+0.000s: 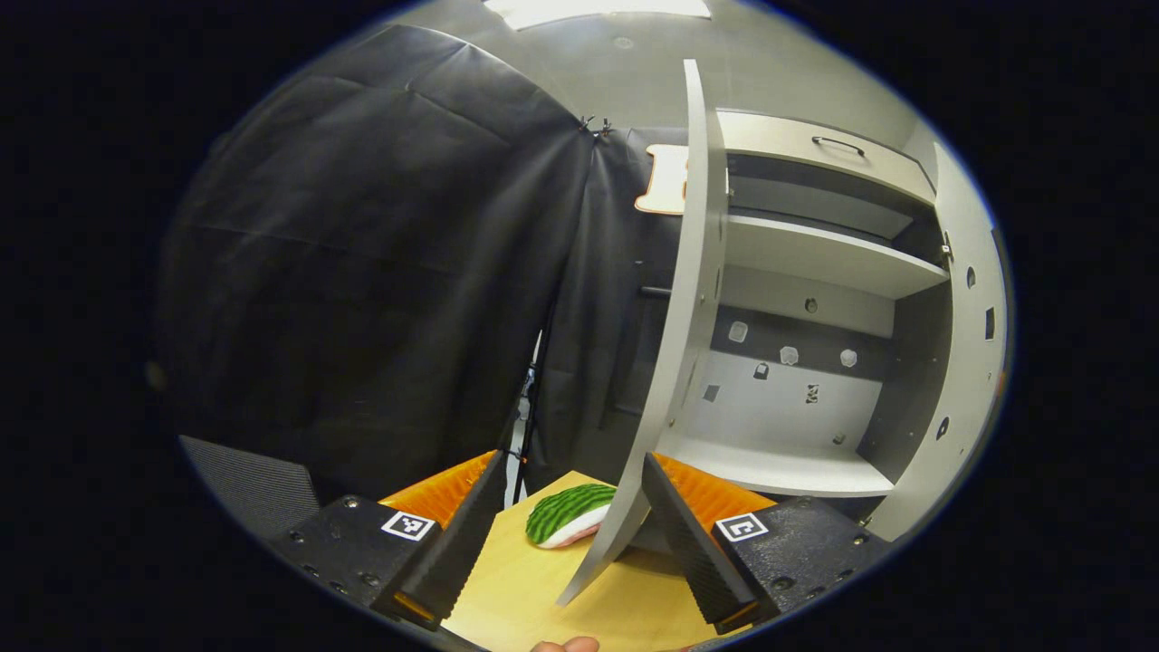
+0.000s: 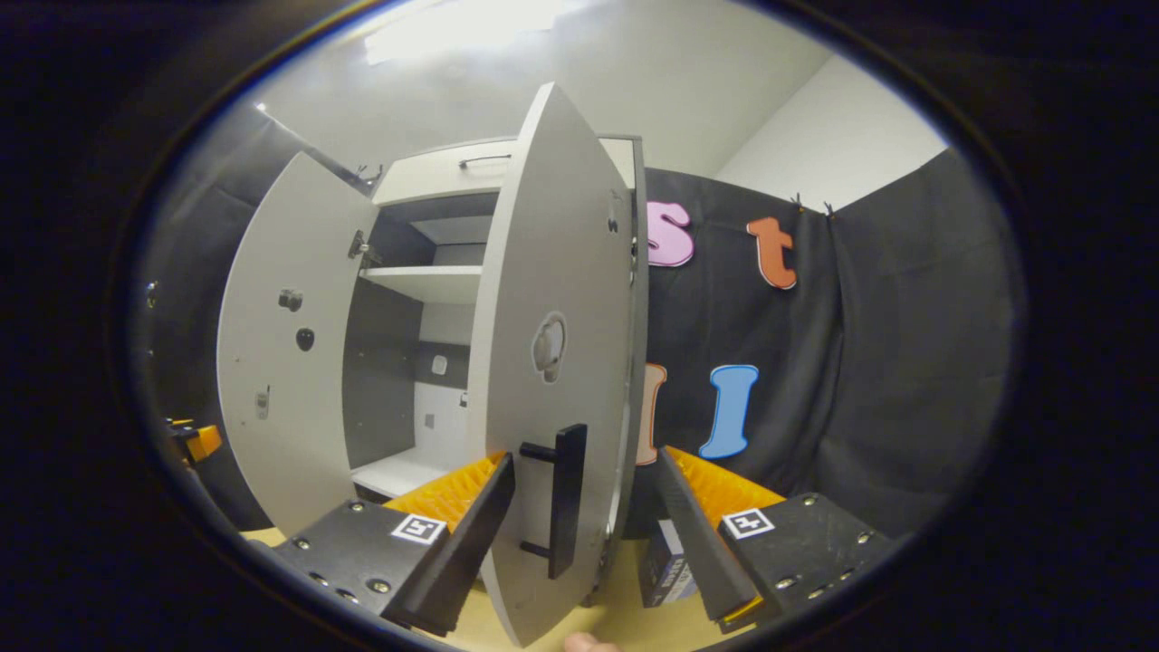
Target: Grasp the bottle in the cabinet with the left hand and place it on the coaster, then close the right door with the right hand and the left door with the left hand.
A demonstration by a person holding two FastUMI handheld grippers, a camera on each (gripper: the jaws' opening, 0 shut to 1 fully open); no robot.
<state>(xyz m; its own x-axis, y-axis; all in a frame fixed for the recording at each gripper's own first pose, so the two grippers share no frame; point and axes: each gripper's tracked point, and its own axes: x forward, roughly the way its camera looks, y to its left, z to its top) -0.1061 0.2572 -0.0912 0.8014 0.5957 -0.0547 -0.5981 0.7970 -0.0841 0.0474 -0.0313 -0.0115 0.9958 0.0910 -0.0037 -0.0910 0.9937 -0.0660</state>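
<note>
The white cabinet (image 1: 815,254) stands with both doors swung out and bare shelves inside. In the left gripper view the left door (image 1: 690,272) is seen edge-on, and its lower part drops between my left gripper's (image 1: 571,457) fingers, close to the right finger; the gripper is open. A green-striped, watermelon-like flat piece (image 1: 569,512) lies on the wooden table (image 1: 543,598) beyond the fingers. In the right gripper view the right door (image 2: 552,299) stands half open. Its black handle (image 2: 563,489) lies between the open fingers of my right gripper (image 2: 586,455).
Black cloth walls surround the cabinet on both sides. A dark blue box (image 2: 665,563) sits on the table by the right finger in the right gripper view. The left door (image 2: 290,362) and an orange part of the other gripper (image 2: 197,441) appear at the left there.
</note>
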